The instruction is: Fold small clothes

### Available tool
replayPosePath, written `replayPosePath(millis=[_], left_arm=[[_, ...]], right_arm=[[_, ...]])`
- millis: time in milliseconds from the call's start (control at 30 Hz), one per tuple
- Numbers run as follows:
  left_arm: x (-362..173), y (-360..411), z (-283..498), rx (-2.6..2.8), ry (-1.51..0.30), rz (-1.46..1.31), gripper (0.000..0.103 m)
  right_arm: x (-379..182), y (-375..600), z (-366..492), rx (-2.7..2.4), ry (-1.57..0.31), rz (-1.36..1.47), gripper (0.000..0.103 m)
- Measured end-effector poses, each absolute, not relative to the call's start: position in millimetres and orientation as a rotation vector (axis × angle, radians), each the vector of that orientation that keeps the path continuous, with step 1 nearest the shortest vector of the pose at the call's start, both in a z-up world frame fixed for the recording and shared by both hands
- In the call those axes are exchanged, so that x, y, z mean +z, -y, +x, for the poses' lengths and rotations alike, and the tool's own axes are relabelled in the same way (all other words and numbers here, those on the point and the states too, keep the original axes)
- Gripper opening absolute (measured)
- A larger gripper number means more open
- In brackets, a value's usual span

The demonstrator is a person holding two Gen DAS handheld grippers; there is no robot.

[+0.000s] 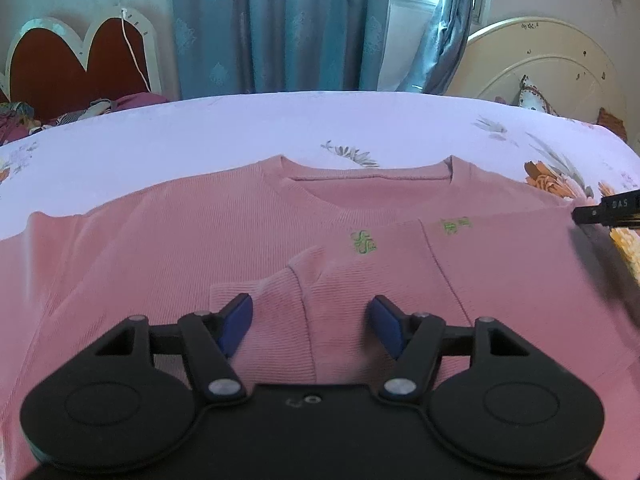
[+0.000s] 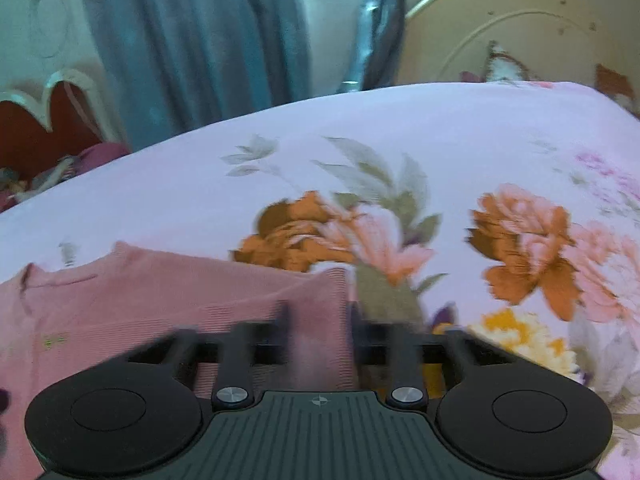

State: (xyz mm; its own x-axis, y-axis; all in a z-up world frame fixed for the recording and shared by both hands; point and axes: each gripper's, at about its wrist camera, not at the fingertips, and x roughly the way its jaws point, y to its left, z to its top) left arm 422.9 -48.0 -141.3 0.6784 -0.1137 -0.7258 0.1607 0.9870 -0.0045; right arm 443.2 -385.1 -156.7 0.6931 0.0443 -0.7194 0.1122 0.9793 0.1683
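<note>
A pink ribbed sweater [image 1: 168, 248] lies flat on the bed, neck towards the far side. Its right sleeve [image 1: 500, 264] is folded across the chest, with the cuff [image 1: 276, 312] between my left gripper's fingers. My left gripper [image 1: 310, 324] is open, blue pads apart, just above the cuff. In the right wrist view my right gripper [image 2: 318, 320] straddles the sweater's folded right edge [image 2: 320, 292]; the fingers are blurred and part-closed around the fabric. Its tip also shows at the right edge of the left wrist view [image 1: 608, 212].
The bed has a white sheet with orange and pink flowers [image 2: 380, 232]. A cream round headboard [image 1: 540, 64] stands at the right, a red heart-shaped headboard [image 1: 76, 64] at the left. Blue curtains [image 1: 280, 24] hang behind.
</note>
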Motion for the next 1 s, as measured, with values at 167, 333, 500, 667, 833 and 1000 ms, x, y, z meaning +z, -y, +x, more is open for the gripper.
replayPosePath(millis=[167,333,500,667,833,1000], left_arm=[[-141,49,423,-0.156,-0.805,0.073,0.067],[-143,48,424,-0.157,-0.799,0.094,0.071],[-136,42,421,-0.146,-0.815,0.085,0.071],[-132,39,415,-0.135,-0.82,0.096,0.071],[-128,33,407,-0.115,-0.828,0.094,0.071],[-117,22,394,-0.101,-0.814,0.089,0.072]], right_arm=[[-164,378,439,-0.112,-0.77,0.053,0.008],[-165,378,439,-0.122,-0.752,0.069,0.008],[-141,369,419,-0.094,-0.709,0.11,0.024],[-121,328,394,0.029,-0.674,0.102,0.055],[-126,270,374,0.2,-0.738,0.069,0.055],[-133,224,360,0.29,-0.759,0.034,0.055]])
